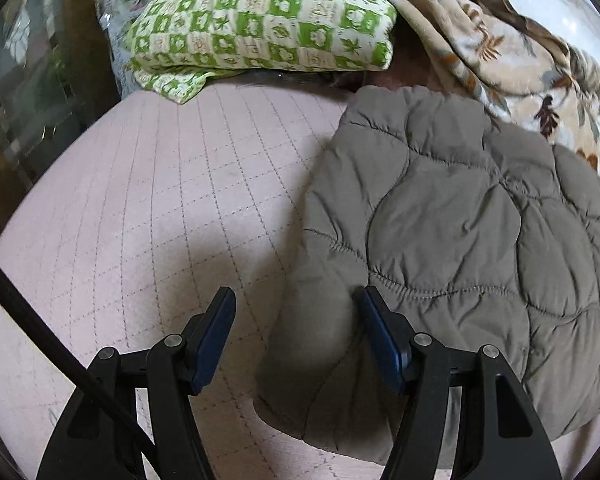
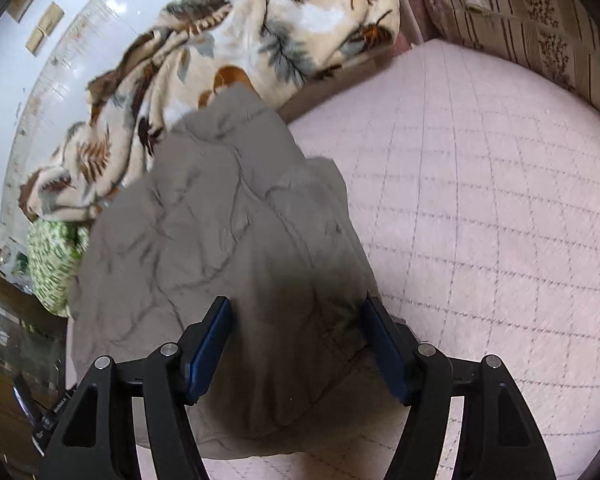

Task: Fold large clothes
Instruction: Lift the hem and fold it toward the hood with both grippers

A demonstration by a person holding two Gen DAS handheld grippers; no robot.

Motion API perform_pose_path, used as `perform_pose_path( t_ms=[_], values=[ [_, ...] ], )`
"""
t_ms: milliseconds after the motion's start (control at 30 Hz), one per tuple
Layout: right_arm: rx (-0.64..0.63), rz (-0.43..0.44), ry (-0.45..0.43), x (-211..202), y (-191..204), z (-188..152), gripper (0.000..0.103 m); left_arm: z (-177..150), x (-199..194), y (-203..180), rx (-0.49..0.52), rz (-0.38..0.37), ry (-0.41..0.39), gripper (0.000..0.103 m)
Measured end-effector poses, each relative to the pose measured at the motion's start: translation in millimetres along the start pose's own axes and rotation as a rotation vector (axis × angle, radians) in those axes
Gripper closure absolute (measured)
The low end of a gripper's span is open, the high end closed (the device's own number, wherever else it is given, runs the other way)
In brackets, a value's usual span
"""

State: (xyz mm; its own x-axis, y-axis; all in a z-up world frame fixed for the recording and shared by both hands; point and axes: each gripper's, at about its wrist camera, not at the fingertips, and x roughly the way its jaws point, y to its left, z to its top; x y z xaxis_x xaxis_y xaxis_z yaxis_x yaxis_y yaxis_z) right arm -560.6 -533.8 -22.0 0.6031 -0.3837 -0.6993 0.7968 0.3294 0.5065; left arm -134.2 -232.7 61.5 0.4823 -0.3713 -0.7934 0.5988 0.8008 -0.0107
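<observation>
A grey-brown quilted jacket (image 1: pixel 452 232) lies on a pink quilted bed cover (image 1: pixel 160 200). In the left wrist view my left gripper (image 1: pixel 296 300) is open, just above the jacket's near left edge, with a folded sleeve or edge part between its blue-padded fingers (image 1: pixel 216 336). In the right wrist view the same jacket (image 2: pixel 220 240) lies bunched below my right gripper (image 2: pixel 296 308), which is open and hovers over the jacket's near end. Neither gripper holds fabric.
A green-and-white patterned pillow (image 1: pixel 260 28) lies at the bed's far end. A leaf-print fleece blanket (image 2: pixel 220 60) is heaped beside the jacket against a white wall. A striped cushion (image 2: pixel 520 12) is at the far right. Wooden furniture (image 1: pixel 28 80) stands left of the bed.
</observation>
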Motion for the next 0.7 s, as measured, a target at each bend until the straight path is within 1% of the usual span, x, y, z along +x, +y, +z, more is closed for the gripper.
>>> perform_pose_path(
  t_ms=[100,200,267,300,333,400,467,567,667,700],
  values=[
    [-0.022,-0.022,-0.013,-7.8,5.8,1.5,0.031,1.0,-4.5,2.4,-0.032,-0.009,-0.005,0.039],
    [-0.02,0.011,-0.082,-31.3,11.5,5.3,0.031,7.5,-24.1,12.3,-0.062,0.001,-0.073,0.039],
    [-0.043,0.017,-0.111,-44.1,16.0,6.2,0.031,12.1,-32.5,16.0,-0.068,0.01,-0.098,0.039],
    [-0.058,0.011,-0.125,-51.4,18.2,5.7,0.031,12.4,-33.4,18.9,-0.077,0.009,-0.091,0.039],
    [-0.063,0.011,-0.124,-54.3,18.7,5.3,0.03,12.5,-31.6,22.9,-0.089,-0.008,-0.073,0.039],
    [-0.058,0.025,-0.102,-57.5,13.7,1.9,0.03,13.5,-25.3,31.9,-0.116,-0.048,-0.037,0.039],
    [-0.05,0.024,-0.086,-57.2,5.8,-0.5,0.03,11.9,-17.5,44.2,-0.155,-0.07,0.004,0.039],
    [-0.019,0.008,-0.066,-53.7,-9.1,-3.0,0.03,7.0,-7.6,53.3,-0.179,-0.063,0.039,0.039],
    [-0.002,-0.003,-0.036,-43.5,-10.7,-7.0,0.03,2.5,-1.7,49.3,-0.161,-0.044,0.054,0.039],
    [-0.013,-0.021,-0.014,-36.5,-8.6,-9.6,0.03,1.3,-0.3,46.8,-0.149,-0.034,0.058,0.039]
  ],
)
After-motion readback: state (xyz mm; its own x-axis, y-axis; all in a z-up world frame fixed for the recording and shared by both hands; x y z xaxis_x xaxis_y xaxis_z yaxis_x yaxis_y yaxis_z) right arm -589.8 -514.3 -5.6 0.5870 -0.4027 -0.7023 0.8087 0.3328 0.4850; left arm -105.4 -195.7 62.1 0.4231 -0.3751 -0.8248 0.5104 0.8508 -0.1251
